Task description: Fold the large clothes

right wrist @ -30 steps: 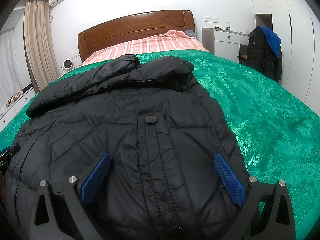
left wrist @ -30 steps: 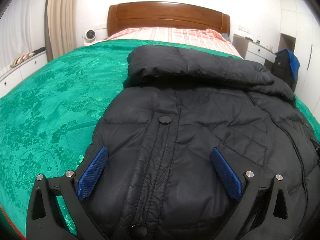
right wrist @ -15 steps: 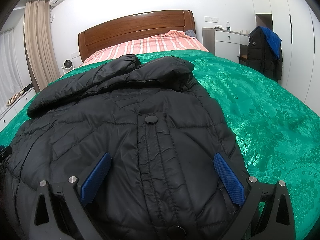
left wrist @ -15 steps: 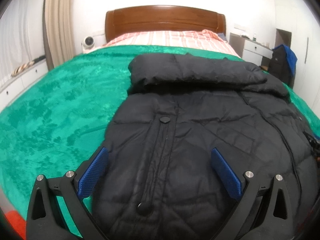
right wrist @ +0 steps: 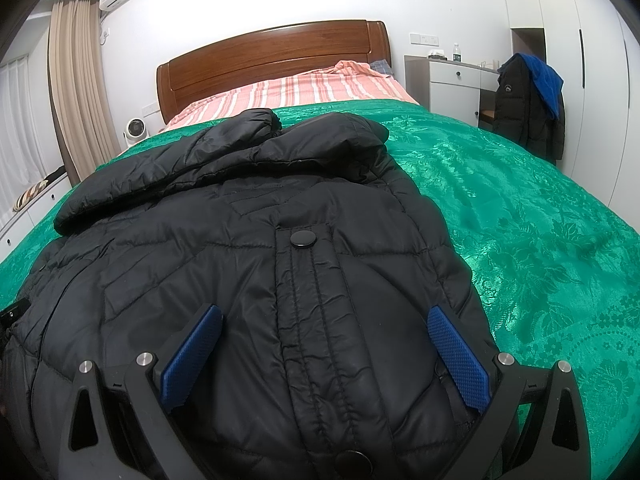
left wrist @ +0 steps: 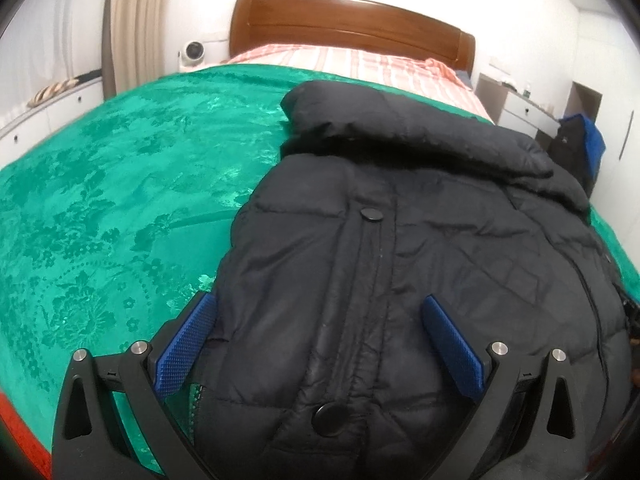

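A black puffer jacket (left wrist: 400, 260) lies front-up on the green bedspread (left wrist: 100, 220), with a padded roll of sleeve or hood across its far end. My left gripper (left wrist: 319, 301) is open over the jacket's near left part, its blue pads (left wrist: 186, 350) straddling the snap placket. In the right wrist view the same jacket (right wrist: 240, 260) fills the middle. My right gripper (right wrist: 324, 313) is open over its near right part, with a snap button (right wrist: 302, 238) ahead. Neither gripper holds any fabric.
A wooden headboard (right wrist: 272, 60) and striped pink bedding (right wrist: 300, 92) lie beyond the jacket. A white dresser (right wrist: 452, 80) and a chair with dark and blue coats (right wrist: 528, 104) stand at the right. Green bedspread (right wrist: 540, 240) spreads wide on both sides.
The left gripper has drawn back slightly and shifted left, so a second snap button near the hem shows between its fingers. The right gripper has hardly moved. Both stay open.
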The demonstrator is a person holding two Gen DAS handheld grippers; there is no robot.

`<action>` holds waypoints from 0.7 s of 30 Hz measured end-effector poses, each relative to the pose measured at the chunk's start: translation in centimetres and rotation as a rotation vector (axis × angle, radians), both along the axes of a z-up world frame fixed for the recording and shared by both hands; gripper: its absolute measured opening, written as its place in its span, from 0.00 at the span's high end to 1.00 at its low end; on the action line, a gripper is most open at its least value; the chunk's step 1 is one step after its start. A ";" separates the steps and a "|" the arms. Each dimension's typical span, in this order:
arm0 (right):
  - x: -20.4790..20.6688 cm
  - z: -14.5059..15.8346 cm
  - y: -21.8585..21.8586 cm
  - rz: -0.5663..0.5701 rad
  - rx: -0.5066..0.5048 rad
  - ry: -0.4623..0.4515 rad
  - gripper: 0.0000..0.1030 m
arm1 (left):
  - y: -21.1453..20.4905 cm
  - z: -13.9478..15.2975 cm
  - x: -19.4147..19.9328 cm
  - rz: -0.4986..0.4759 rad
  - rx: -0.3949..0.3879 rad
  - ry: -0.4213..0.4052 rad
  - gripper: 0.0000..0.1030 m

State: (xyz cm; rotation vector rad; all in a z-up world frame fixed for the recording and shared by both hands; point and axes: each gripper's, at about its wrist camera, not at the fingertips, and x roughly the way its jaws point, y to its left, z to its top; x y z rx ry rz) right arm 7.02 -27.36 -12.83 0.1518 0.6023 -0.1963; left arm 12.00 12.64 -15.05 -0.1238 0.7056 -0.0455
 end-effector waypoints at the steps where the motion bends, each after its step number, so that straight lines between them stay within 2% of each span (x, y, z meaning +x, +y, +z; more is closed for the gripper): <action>1: 0.0 0.0 0.0 0.000 0.000 0.000 0.01 | -0.1 0.0 0.0 0.001 0.003 0.000 0.00; 21: 0.0 0.0 0.0 0.000 0.000 0.001 0.01 | -0.2 0.0 -0.1 0.004 0.011 -0.003 0.00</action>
